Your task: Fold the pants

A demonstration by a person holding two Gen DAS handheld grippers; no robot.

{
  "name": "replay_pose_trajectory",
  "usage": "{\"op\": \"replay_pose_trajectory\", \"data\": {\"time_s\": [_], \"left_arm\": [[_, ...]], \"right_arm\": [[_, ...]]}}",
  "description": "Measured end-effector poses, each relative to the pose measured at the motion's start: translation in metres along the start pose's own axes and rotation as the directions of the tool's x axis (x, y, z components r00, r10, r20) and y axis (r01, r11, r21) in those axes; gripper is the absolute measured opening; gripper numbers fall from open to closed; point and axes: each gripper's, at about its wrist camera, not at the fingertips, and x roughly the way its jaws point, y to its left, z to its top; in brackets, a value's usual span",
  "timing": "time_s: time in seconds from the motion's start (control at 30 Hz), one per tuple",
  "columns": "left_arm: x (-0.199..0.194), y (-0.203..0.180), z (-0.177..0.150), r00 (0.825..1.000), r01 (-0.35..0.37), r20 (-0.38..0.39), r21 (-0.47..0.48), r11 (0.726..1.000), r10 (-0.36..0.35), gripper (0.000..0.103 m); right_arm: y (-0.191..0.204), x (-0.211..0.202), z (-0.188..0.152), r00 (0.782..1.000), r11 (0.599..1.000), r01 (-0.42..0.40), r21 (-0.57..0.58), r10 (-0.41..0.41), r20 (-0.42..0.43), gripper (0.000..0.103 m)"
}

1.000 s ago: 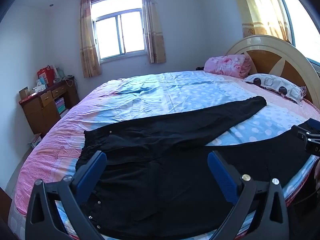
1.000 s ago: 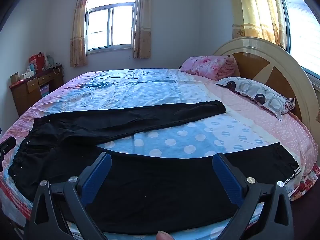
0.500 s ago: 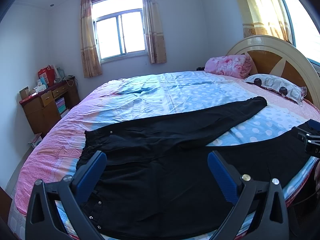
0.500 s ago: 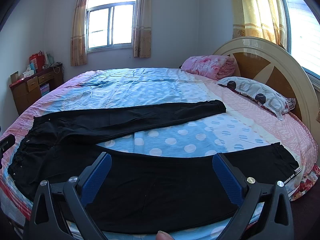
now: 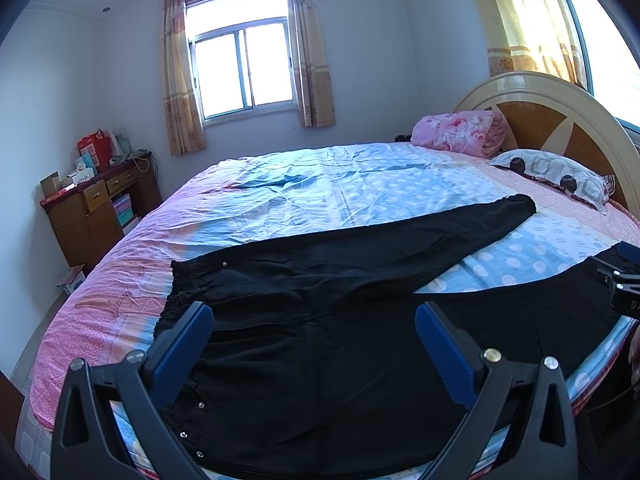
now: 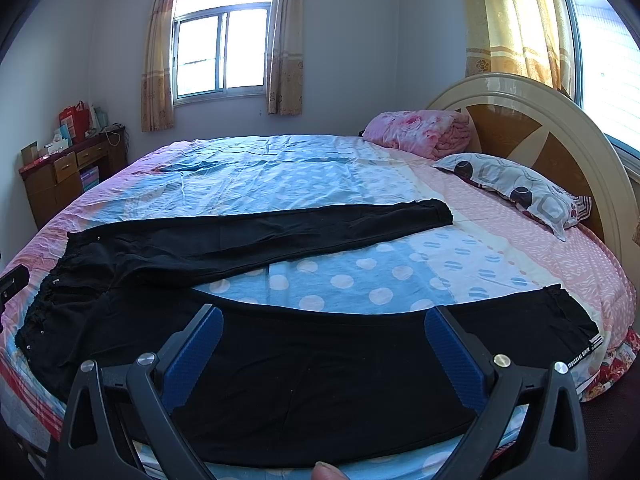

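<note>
Black pants (image 5: 320, 280) lie flat on the round bed, legs spread in a V. The waistband is at the left and one leg runs to the far right. The near leg (image 6: 340, 360) lies along the bed's front edge, its cuff at the right. My left gripper (image 5: 314, 332) is open and empty above the hip area. My right gripper (image 6: 324, 340) is open and empty above the near leg. The right gripper shows at the right edge of the left wrist view (image 5: 616, 280).
The bed (image 6: 280, 168) has a pink and blue spotted sheet. A folded pink blanket (image 6: 416, 132) and a patterned pillow (image 6: 516, 188) lie by the headboard (image 6: 532, 120). A wooden desk (image 5: 92, 208) stands at the far left wall.
Both views have tilted up very slightly. The pants have not moved and both grippers stay open.
</note>
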Motion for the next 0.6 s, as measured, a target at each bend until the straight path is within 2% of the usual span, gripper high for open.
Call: {"op": "replay_pose_trajectory", "data": {"time_s": [0.6], "left_arm": [[0.0001,0.0004,0.0,1.0,-0.001,0.0,0.0,1.0,0.001,0.103]], "right_arm": [[0.0026,0.0006,-0.0011,1.0,1.0,-0.001,-0.006,0.001,-0.002,0.102]]}}
